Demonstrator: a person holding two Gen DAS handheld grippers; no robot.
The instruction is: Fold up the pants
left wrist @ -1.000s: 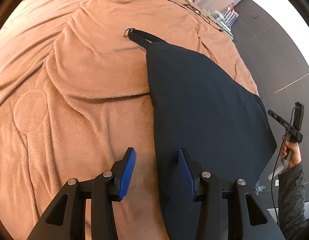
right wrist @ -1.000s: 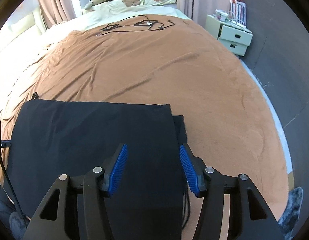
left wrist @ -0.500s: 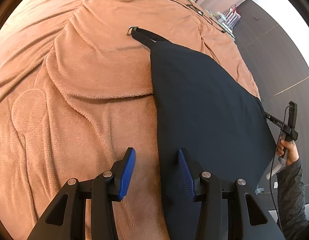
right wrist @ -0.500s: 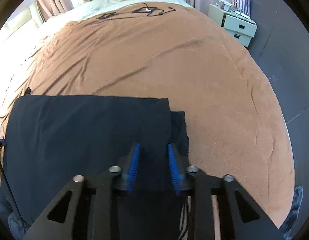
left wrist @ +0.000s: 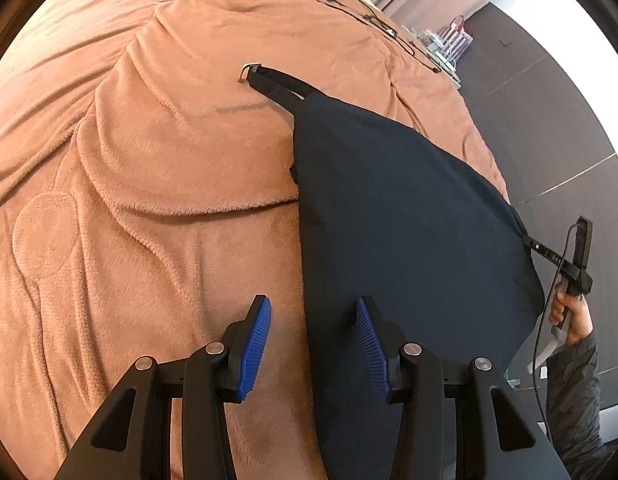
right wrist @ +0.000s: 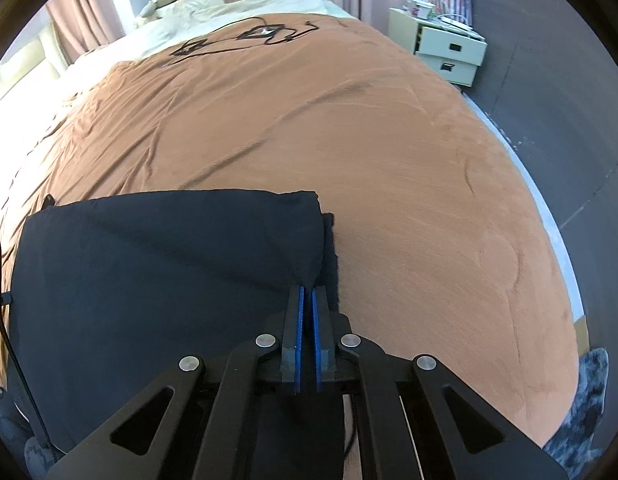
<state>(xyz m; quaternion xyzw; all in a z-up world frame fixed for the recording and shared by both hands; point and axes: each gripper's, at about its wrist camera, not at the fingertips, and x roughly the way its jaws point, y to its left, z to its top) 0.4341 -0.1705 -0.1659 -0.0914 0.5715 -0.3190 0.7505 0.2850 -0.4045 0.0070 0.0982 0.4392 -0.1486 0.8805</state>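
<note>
My right fingers (right wrist: 307,300) are pinched tight on the pants' (right wrist: 169,264) corner; my left fingers (left wrist: 313,320) hang half open, empty, straddling the pants' edge on the blanket (left wrist: 129,160).

Open blanket (right wrist: 409,184) lies right of and beyond the pants (right wrist: 149,272). Cables (right wrist: 245,38) cross the bed's far end; a strap (left wrist: 275,84) projects past the pants' far corner.
</note>
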